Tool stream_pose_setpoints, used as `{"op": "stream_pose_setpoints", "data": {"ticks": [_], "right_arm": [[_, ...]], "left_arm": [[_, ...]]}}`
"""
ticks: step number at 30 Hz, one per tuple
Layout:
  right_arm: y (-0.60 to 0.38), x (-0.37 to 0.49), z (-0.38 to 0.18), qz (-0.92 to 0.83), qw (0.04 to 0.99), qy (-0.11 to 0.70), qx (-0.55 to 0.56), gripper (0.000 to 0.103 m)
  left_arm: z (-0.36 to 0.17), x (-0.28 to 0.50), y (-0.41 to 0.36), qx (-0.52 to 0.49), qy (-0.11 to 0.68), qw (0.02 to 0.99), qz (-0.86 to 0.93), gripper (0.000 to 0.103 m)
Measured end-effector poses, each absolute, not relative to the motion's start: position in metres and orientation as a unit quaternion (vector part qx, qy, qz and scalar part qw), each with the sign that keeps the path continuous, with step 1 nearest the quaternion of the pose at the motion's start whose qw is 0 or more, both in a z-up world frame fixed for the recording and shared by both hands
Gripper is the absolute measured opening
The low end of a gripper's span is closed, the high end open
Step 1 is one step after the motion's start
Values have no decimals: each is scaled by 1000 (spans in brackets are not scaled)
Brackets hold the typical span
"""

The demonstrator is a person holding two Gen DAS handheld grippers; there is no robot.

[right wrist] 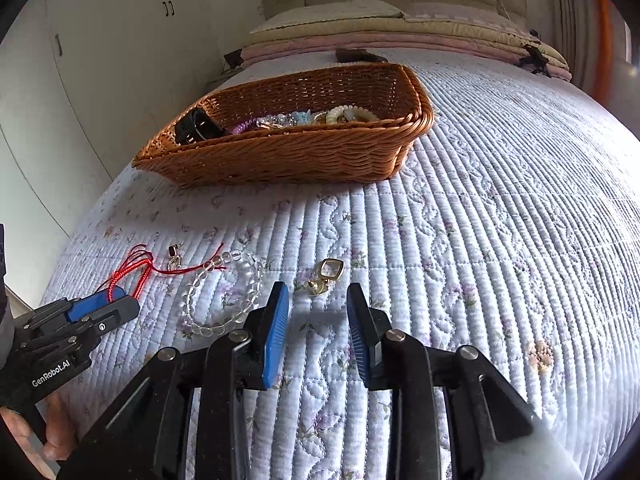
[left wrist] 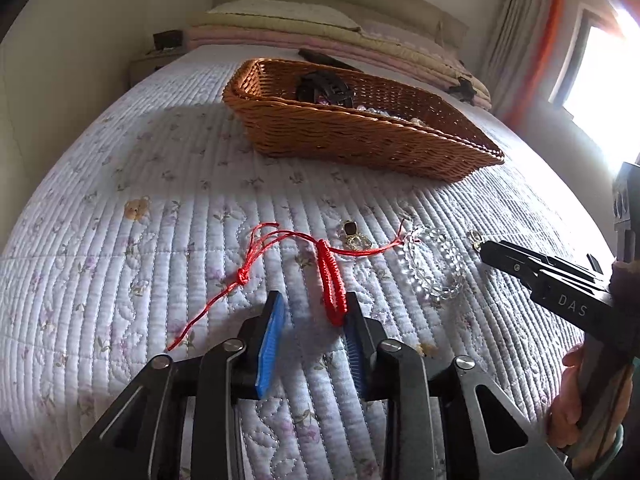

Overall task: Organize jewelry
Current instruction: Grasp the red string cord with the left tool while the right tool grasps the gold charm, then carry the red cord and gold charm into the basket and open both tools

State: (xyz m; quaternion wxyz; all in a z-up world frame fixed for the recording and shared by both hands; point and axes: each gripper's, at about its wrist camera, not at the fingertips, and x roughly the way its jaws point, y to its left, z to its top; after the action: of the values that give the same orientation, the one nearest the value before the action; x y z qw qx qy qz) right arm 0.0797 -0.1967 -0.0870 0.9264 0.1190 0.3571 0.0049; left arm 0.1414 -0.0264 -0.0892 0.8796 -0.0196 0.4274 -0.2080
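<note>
Jewelry lies loose in front of the brown woven wicker basket (right wrist: 288, 156): my left gripper (left wrist: 312, 312), jaws apart, straddles the red braided cord bracelet (left wrist: 332, 288); next I judge closing, then carrying basketward. The right gripper (right wrist: 318, 304) gapes before the gold square-framed earring (right wrist: 328, 274).

basket (left wrist: 352, 140) contents mostly hidden behind near wall, small earring (left wrist: 354, 236) detail unclear, window (left wrist: 600, 92) blown out
</note>
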Motion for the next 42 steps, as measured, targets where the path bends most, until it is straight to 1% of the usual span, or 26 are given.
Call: {"op": "stream_pose_setpoints", "data": {"ticks": [4,5,7,8,9,10,11,18,22,27,32,35,38,42], "right_arm": [[-194,89,-88,-1,924,365,114,32],[-192,93,-88,-6,923,369,109,31],[-187,101,-90,-19,920,380,95,31],[-185,102,-90,-25,920,381,86,29],[-182,103,-89,-33,921,380,78,24],[-180,104,-90,-36,921,381,71,21],[-178,103,-90,-36,922,380,67,13],[-180,86,-84,-14,930,358,78,13],[-186,67,-74,1,938,335,92,13],[-190,45,-54,14,947,308,96,13],[-194,41,-14,21,959,271,87,13],[-199,54,8,28,963,255,86,13],[-202,79,28,24,968,240,75,13],[-212,127,43,34,966,243,84,13]], "left_arm": [[-90,143,-23,-27,428,879,-210,18],[-90,143,-22,-26,428,879,-211,13],[-90,143,-21,-25,427,879,-210,11],[-90,143,-21,-25,427,879,-210,8],[-90,143,-21,-25,426,879,-211,7],[-90,143,-21,-27,426,879,-212,7],[-90,143,-20,-29,425,879,-214,5],[-83,137,-6,-64,417,867,-266,4],[-70,130,8,-94,390,866,-298,4],[-47,118,13,-94,358,878,-305,4],[-2,113,7,-87,314,891,-316,4],[32,124,-3,-75,289,901,-315,4],[61,154,-21,-64,274,906,-316,4],[70,214,-57,-44,293,905,-306,4]]}}
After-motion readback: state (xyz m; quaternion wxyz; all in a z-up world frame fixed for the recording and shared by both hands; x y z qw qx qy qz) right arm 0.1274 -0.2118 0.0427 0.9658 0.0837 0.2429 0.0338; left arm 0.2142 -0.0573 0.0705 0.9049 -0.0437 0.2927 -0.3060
